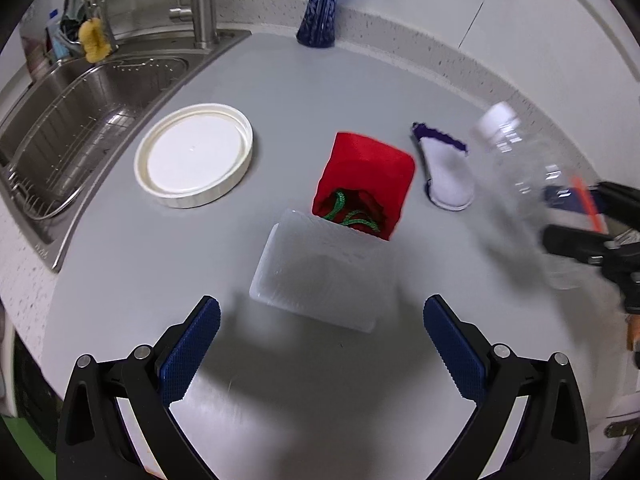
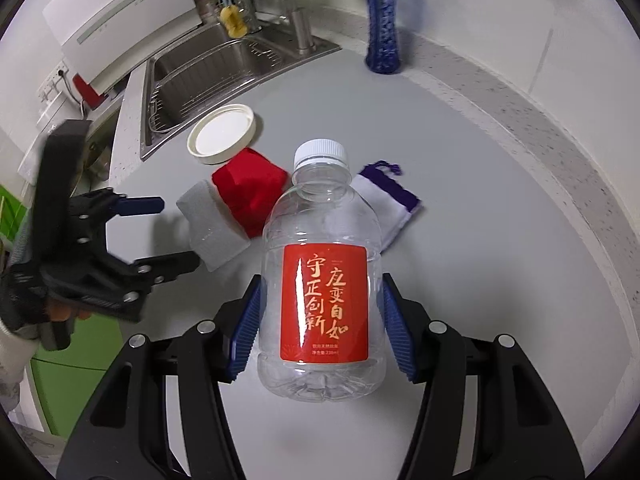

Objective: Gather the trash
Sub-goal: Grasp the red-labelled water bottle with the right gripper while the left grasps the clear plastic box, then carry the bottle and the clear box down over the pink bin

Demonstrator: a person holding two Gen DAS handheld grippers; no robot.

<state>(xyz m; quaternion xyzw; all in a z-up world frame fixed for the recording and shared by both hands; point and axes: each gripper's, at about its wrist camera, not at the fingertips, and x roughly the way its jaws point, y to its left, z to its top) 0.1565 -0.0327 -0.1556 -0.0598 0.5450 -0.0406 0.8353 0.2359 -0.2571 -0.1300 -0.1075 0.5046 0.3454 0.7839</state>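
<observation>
My right gripper (image 2: 322, 330) is shut on an empty clear plastic bottle (image 2: 322, 280) with a white cap and a red label, held above the grey counter. The bottle also shows blurred in the left wrist view (image 1: 524, 196), at the right. My left gripper (image 1: 320, 344) is open and empty, just short of a translucent white plastic box (image 1: 324, 276). That box (image 2: 212, 232) lies against a red drawstring pouch (image 1: 366, 176). A white pouch with a purple rim (image 1: 446, 174) lies to the right of the red one. The left gripper (image 2: 172, 232) appears at the left of the right wrist view.
A white round lid (image 1: 194, 154) lies upside down near the steel sink (image 1: 80, 104). A blue vase (image 1: 322, 8) stands at the back by the wall. A faucet (image 1: 202, 12) and a yellow sponge (image 1: 94, 40) are at the sink. The counter's edge runs along the left.
</observation>
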